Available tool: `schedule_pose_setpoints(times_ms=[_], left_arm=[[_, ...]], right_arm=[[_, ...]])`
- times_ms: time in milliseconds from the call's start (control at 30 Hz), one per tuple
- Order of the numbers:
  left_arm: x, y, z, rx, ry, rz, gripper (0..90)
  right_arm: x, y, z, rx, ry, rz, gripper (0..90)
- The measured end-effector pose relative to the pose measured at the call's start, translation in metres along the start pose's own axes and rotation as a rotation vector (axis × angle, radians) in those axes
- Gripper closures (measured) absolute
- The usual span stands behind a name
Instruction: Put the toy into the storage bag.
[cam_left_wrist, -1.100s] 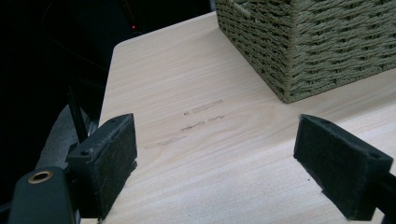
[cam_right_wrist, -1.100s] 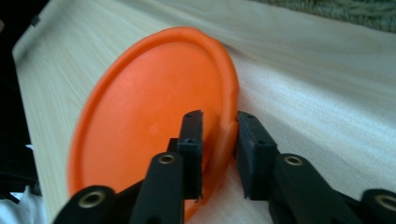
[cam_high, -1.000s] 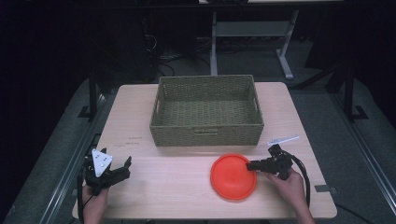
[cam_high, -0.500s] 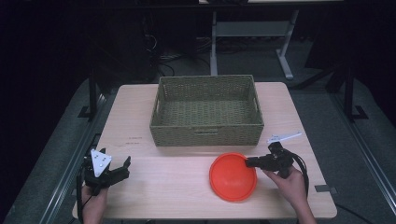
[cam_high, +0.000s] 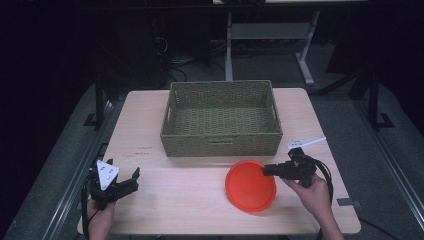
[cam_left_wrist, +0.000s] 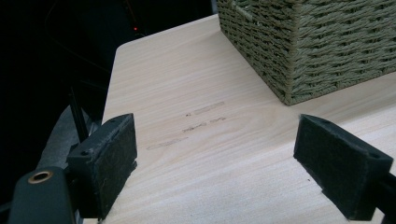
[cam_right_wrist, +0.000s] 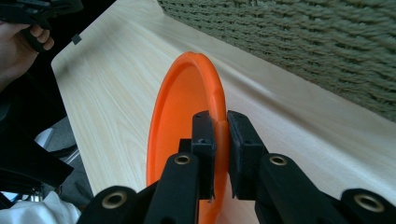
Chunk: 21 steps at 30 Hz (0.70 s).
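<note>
Nearest you, your left tool rests at the front left corner of the worktop. Its jaws stand wide apart with nothing between them; the left gripper view shows bare wood and a corner of the basket ahead.

To the right, your right tool is clamped on the rim of the orange plate. The right gripper view shows both pads pinching the thin rim edge-on, with the plate tipped up on its side. In the high view the plate sits over the front right part of the worktop, just in front of the basket and apart from its front wall. Whether its far edge touches the wood cannot be told.

Beyond the plate, the woven basket stands empty at mid-worktop.

Risks from here, as judged:
- The grip covers a small patch of a smooth rim. A quick wrist turn may let the plate swivel or slip out.
- The basket wall is near. Too low a lift may strike the plate against it and shift the basket.
</note>
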<state>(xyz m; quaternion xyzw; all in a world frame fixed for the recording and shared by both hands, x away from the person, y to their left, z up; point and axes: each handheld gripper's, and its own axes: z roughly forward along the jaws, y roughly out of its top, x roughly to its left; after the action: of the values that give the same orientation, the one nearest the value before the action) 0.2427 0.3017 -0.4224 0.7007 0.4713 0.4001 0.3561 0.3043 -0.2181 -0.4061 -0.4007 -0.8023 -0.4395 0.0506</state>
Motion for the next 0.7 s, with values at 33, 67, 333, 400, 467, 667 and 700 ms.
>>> schedule_pose_setpoints(times_ms=[33, 67, 333, 400, 467, 667, 700], left_arm=[[0.0, 0.0, 0.0, -0.001, 0.001, -0.002, 12.8], [0.0, 0.0, 0.0, -0.001, 0.002, -0.002, 12.8], [0.0, 0.0, 0.0, -0.001, 0.003, -0.001, 12.8], [0.0, 0.0, 0.0, -0.001, 0.003, -0.002, 12.8], [0.001, 0.0, 0.0, 0.0, 0.001, -0.004, 12.8], [0.001, 0.0, 0.0, 0.007, -0.001, 0.001, 12.8], [0.002, 0.0, 0.0, 0.006, -0.002, 0.001, 12.8]], right_arm=[[0.0, 0.001, -0.001, 0.0, -0.003, -0.004, 81.8], [0.0, 0.002, -0.002, 0.0, 0.002, -0.003, 81.7], [0.004, 0.01, -0.009, -0.012, 0.01, -0.015, 81.7], [0.006, 0.012, -0.011, -0.015, 0.008, -0.018, 81.7], [0.007, 0.016, -0.013, -0.019, 0.012, -0.02, 81.7], [0.012, 0.027, -0.013, -0.004, 0.008, -0.043, 81.7], [0.013, 0.03, -0.013, -0.003, 0.012, -0.047, 81.7]])
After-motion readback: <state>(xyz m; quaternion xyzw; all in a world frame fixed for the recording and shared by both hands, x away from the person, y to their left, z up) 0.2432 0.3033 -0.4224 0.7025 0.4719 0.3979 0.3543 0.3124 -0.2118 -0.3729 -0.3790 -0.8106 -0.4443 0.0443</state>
